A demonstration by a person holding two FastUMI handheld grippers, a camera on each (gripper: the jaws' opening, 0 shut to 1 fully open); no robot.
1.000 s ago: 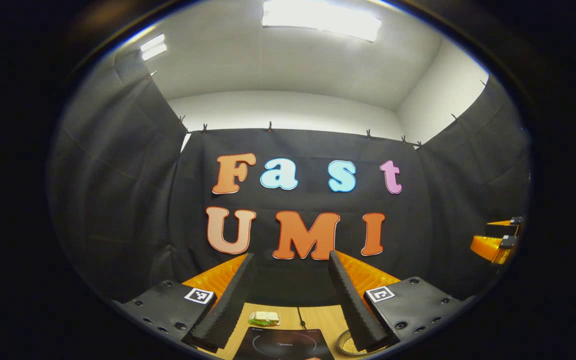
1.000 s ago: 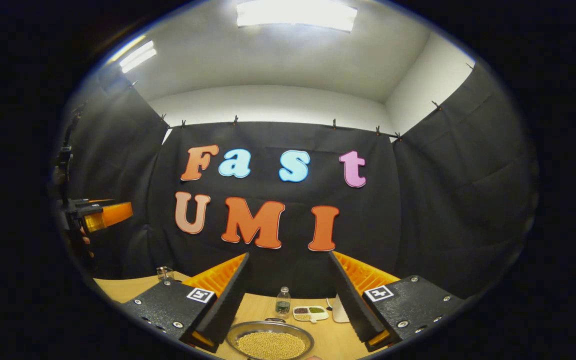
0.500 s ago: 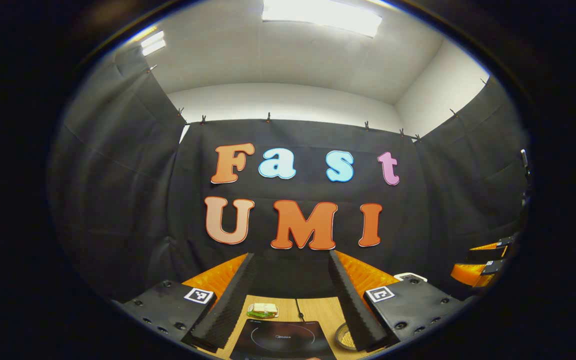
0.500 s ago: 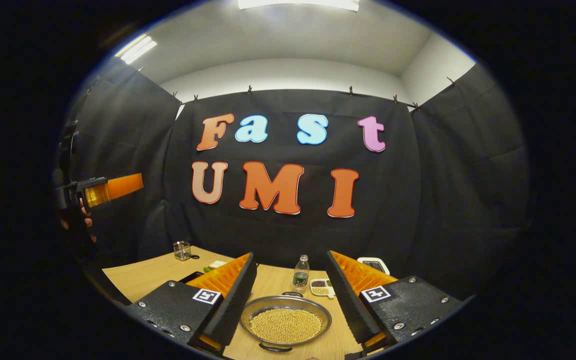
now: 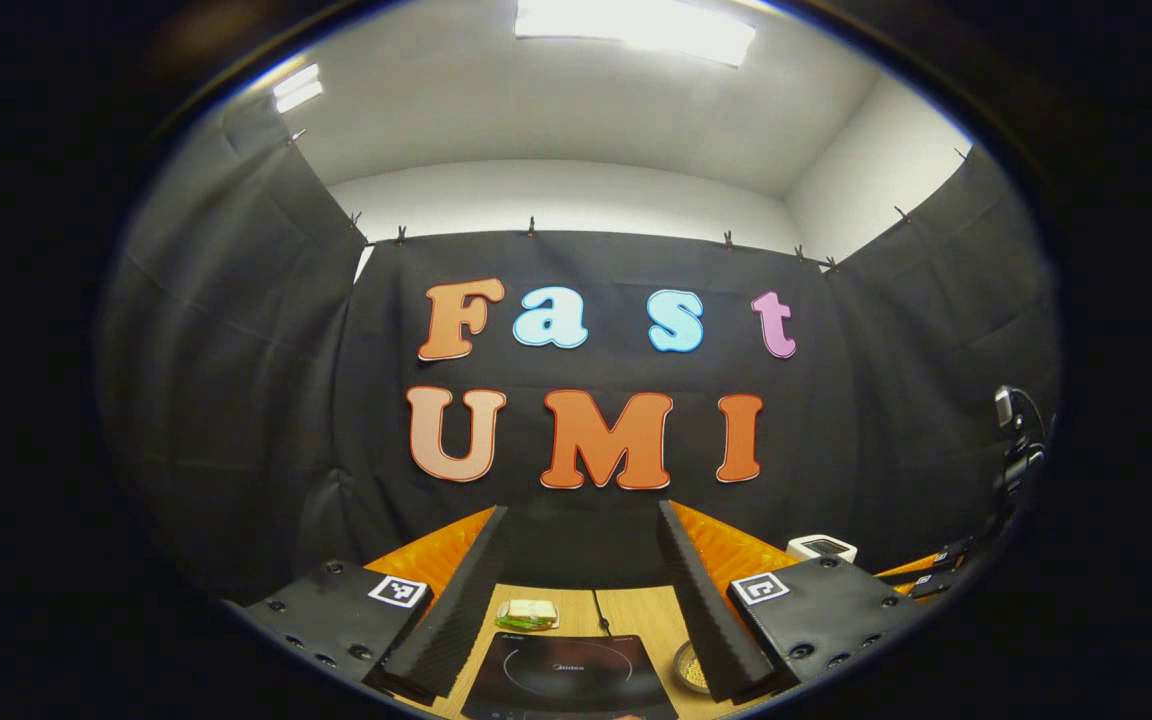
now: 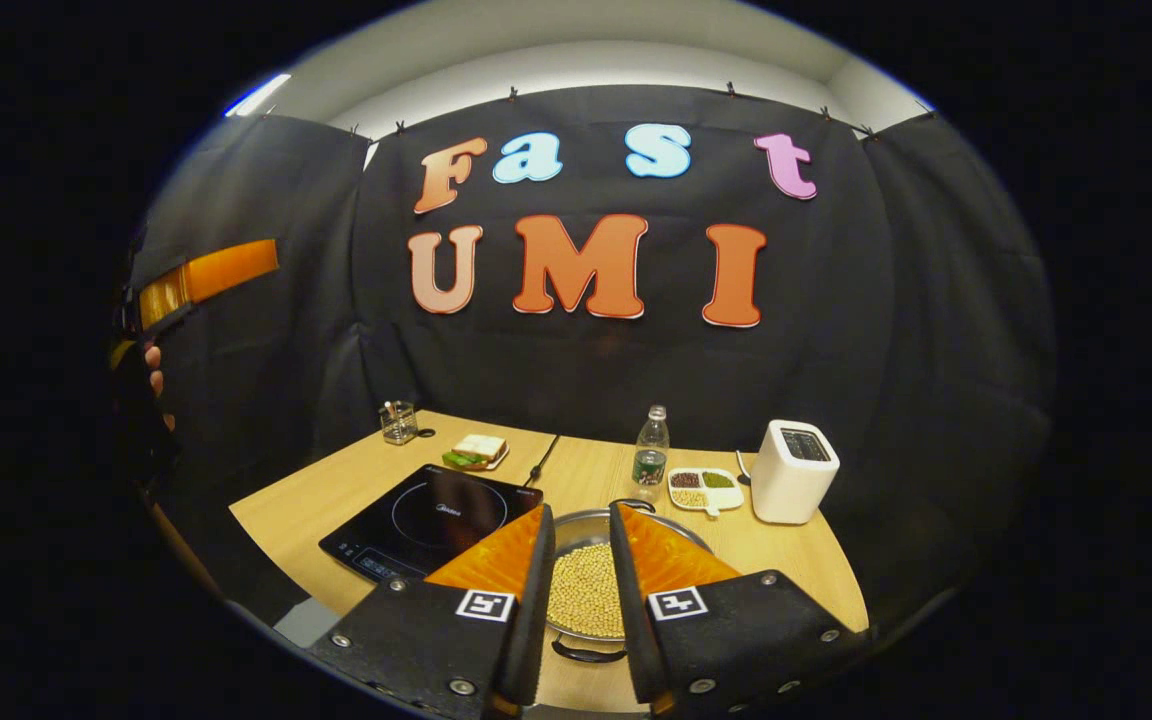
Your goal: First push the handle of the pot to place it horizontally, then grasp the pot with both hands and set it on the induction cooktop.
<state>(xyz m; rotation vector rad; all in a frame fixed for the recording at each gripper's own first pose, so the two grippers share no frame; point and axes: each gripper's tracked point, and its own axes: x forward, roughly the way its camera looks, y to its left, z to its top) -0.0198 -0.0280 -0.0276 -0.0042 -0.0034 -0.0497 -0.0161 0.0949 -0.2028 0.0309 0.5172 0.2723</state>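
- In the left gripper view, the left gripper [image 5: 581, 600] was up in the air with its two fingers spread wide, and it held nothing.
- Below and between its fingers lay the black induction cooktop [image 5: 566, 680] on the wooden table [image 5: 636, 615].
- A small sandwich plate [image 5: 526, 614] sat just past the far edge of the cooktop.
- A bit of the pot [image 5: 691, 670], full of yellow beans, peeked out by the right finger, just right of the cooktop.
- In the right gripper view, the right gripper [image 6: 581, 590] had its fingers close together with a thin gap, and they touched nothing.
- The pot [image 6: 586, 590] sat on the table under that gap, just right of the cooktop [image 6: 426, 520], with one dark handle [image 6: 586, 652] on its near side.
- A bottle [image 6: 650, 455], a bean dish [image 6: 704, 487] and a white toaster [image 6: 794, 470] stood farther back.
- The other gripper [image 6: 206, 280] was high on the left.
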